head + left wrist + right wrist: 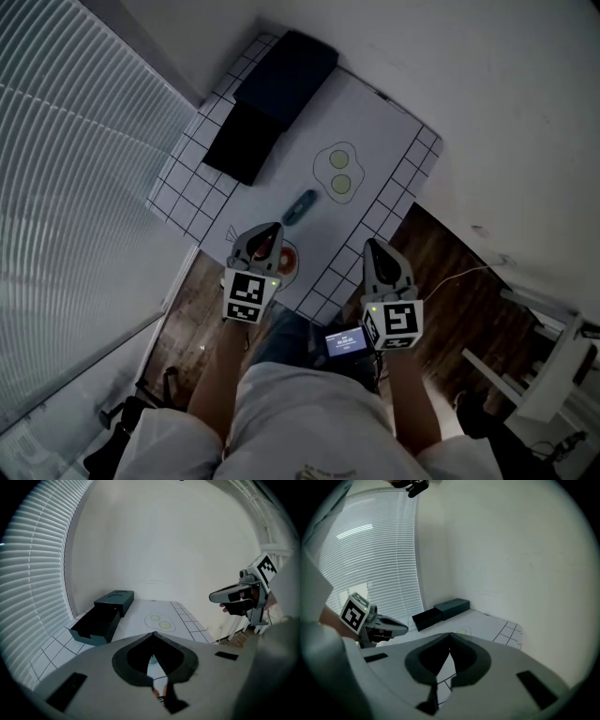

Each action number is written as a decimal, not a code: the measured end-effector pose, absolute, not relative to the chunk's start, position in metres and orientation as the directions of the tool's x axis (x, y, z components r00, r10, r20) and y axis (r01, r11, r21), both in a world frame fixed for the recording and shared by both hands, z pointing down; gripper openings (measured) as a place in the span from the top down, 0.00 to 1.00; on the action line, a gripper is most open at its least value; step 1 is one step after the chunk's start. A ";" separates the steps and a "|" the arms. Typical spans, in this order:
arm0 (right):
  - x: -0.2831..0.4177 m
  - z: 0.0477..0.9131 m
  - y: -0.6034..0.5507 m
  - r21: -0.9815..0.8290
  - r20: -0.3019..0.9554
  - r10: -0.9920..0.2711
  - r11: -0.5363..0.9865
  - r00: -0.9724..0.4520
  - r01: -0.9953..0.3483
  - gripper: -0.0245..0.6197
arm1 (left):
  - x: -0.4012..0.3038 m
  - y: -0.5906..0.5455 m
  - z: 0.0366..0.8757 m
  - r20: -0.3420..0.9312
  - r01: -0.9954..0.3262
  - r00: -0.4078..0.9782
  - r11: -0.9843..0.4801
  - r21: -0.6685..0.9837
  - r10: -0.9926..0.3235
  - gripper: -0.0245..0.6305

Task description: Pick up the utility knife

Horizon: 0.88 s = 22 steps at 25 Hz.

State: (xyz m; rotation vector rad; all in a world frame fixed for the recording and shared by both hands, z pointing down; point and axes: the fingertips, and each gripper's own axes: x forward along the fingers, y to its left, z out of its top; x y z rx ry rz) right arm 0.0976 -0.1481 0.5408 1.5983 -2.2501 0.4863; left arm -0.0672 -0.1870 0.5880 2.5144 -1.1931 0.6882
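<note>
The utility knife (pixel 300 206), a slim blue-grey thing, lies on the white gridded tablecloth (pixel 375 131) just below a fried-egg drawing (pixel 338 171). My left gripper (pixel 272 228) hovers over the table's near edge, a little short of the knife and to its left. Its jaws are shut with nothing between them. My right gripper (pixel 372 245) is held at the table's near right edge, its tips together and empty. In the left gripper view the egg drawing (pixel 159 621) lies ahead and the right gripper (pixel 213 597) shows at the right.
An open dark box (pixel 267 98) with its lid beside it stands at the far left of the table; it also shows as the box (pixel 101 618) and the box (pixel 440 611). A red round thing (pixel 288 261) lies under my left gripper. Window blinds (pixel 66 159) run along the left; wooden floor (pixel 450 272) lies to the right.
</note>
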 end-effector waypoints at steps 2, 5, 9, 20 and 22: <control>0.097 0.547 -0.149 -0.083 0.469 -0.826 0.312 -0.313 -0.946 0.95 | -0.066 -0.187 0.600 0.546 -0.772 0.552 -0.633 0.050 -0.630 0.95; 0.096 0.557 -0.149 -0.085 0.485 -0.816 0.313 -0.314 -0.946 0.95 | -0.063 -0.188 0.617 0.576 -0.757 0.557 -0.651 0.055 -0.599 0.95; 0.095 0.568 -0.150 -0.092 0.502 -0.805 0.315 -0.317 -0.945 0.95 | -0.061 -0.192 0.635 0.608 -0.750 0.553 -0.658 0.067 -0.569 0.95; 0.099 0.585 -0.154 -0.112 0.532 -0.786 0.304 -0.315 -0.946 0.95 | -0.046 -0.201 0.661 0.660 -0.709 0.583 -0.693 0.128 -0.474 0.77; 0.101 0.587 -0.155 -0.115 0.535 -0.785 0.298 -0.312 -0.948 0.95 | -0.044 -0.203 0.664 0.663 -0.706 0.585 -0.695 0.134 -0.466 0.75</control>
